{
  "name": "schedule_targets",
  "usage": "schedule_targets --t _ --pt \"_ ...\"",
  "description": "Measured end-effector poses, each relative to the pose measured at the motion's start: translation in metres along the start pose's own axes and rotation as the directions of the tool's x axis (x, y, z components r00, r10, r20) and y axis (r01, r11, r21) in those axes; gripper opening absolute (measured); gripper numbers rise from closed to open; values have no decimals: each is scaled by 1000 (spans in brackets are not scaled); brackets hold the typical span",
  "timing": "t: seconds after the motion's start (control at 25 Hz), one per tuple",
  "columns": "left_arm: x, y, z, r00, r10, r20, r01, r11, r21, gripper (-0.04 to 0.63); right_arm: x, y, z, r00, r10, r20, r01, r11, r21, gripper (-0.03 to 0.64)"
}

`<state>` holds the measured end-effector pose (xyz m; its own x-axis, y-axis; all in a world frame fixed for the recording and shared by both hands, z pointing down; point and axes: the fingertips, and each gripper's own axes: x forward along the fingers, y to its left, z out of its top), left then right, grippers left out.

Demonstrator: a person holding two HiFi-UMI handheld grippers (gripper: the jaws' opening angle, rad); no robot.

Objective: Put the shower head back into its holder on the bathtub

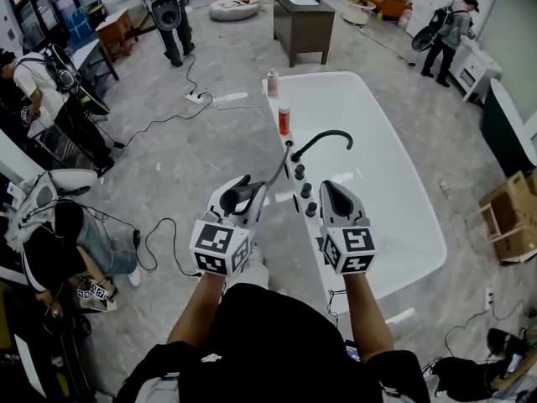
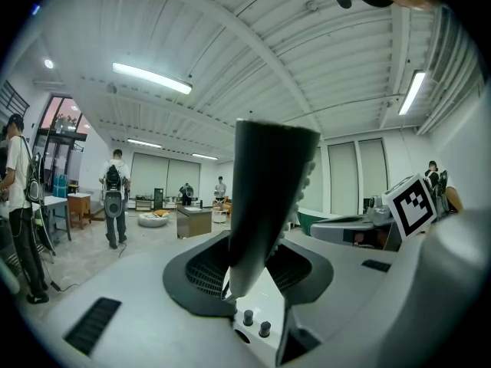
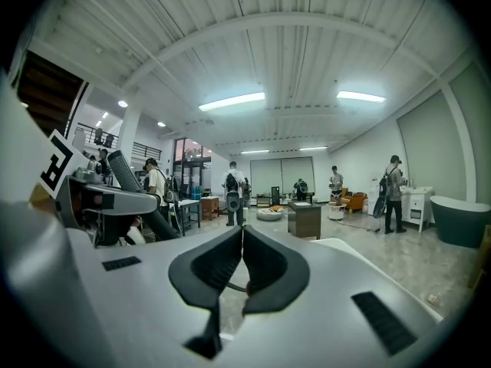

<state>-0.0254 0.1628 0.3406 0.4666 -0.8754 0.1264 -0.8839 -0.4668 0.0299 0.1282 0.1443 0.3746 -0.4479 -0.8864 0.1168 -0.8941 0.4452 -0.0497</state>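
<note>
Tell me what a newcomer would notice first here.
The large white bathtub fills the centre of the head view, with a black curved faucet on its rim. In front of it, the left tool grips a dark shower head, while the right tool is closed and empty.

Grey floor (image 1: 210, 166), cables (image 1: 155, 124) at 10 o'clock. Dark cabinet (image 1: 304, 25) at 12, pouf (image 1: 235, 7) at 11, orange chair (image 1: 391, 3) at 1. Cardboard boxes (image 1: 513, 218) at 3. White ribbed ceiling (image 3: 307, 52), strip lights (image 3: 232, 100). People (image 1: 172, 15) stand at edges.
</note>
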Motion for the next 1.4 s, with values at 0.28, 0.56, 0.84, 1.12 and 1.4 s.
schedule_targets --t 0.28,0.56,0.84,1.12,1.4 --pt "16 5 12 1000 -9 9 9 1000 17 143 11 -9 0 1000 -10 -10 10 1000 -4 23" --pt "52 25 13 999 -34 35 34 999 9 143 56 -26 -10 1000 -6 -25 6 1000 -3 25" --pt "111 68 25 998 -50 27 50 999 -5 143 124 -47 -6 998 -17 -61 17 1000 0 25" --pt "183 123 44 997 -81 17 81 997 -11 143 207 -63 7 995 -27 -93 29 999 16 24" --pt "235 178 61 994 -110 26 110 994 -17 143 281 -75 12 992 -53 -113 56 998 21 25"
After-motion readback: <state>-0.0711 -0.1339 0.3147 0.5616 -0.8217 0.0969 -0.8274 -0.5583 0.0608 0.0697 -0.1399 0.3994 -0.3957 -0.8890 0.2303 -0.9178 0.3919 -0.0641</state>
